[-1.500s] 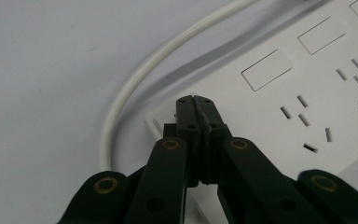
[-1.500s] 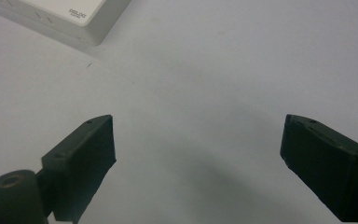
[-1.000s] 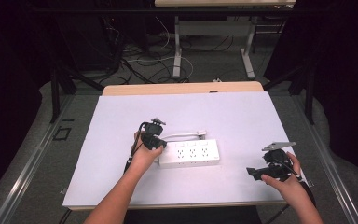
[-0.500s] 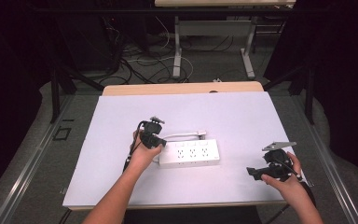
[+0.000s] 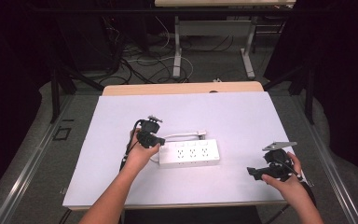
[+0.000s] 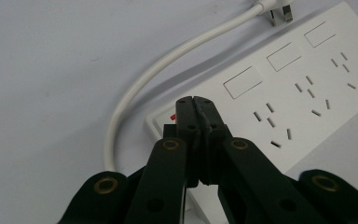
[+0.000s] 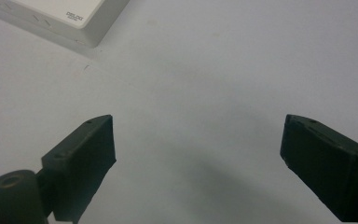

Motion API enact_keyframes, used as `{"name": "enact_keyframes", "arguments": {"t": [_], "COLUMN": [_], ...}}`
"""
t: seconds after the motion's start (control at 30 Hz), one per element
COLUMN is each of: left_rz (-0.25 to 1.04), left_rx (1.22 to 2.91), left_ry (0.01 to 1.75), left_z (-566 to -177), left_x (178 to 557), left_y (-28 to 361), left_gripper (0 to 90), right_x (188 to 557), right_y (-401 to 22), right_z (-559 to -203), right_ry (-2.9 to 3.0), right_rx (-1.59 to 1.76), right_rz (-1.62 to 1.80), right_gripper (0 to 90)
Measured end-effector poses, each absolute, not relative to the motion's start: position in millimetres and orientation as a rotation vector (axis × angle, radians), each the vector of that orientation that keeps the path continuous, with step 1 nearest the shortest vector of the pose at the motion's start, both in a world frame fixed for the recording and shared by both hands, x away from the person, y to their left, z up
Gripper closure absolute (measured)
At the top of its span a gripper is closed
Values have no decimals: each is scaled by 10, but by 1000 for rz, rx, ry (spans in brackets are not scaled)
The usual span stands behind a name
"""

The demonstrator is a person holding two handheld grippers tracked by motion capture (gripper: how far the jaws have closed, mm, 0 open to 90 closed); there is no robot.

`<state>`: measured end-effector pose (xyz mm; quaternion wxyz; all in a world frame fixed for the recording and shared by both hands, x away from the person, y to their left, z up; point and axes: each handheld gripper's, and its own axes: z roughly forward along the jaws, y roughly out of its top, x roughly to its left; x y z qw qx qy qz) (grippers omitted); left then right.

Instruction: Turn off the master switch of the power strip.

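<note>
Under left claw [image 6: 196, 103]: power strip [image 6: 303, 93].

The near end of the power strip [image 6: 279, 107] is covered by the closed jaws of the left gripper [image 6: 196, 105], so only a sliver of the red switch [image 6: 171, 117] can be seen beside them. The strip's far end is cut off by the right edge of the left gripper view, and the plug [image 6: 278, 10] is clipped at the top. In the right gripper view, just one corner of the strip [image 7: 60, 18] is caught, and its small label can't really be read.
</note>
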<state>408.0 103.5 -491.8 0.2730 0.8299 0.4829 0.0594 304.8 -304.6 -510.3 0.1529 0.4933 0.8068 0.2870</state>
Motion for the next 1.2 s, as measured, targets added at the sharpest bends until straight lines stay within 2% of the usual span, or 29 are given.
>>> {"name": "enact_keyframes", "arguments": {"t": [0.4,0.7,1.2], "left_rz": [153,148,140], "left_rx": [2222,2211,2209], "left_ry": [1271,1245,1192], "left_z": [-4777,-4675,-4530], "left_x": [4030,3962,3822], "left_y": [1108,1157,1230], "left_gripper": [896,861,749], "right_x": [3046,3044,3043], "right_y": [-3047,-3045,-3047], "right_z": [-5098,-5092,-5097], "right_ry": [2309,2307,2308], "right_rx": [1419,1419,1420], "right_rz": [826,826,828], "right_gripper": [96,96,96]}}
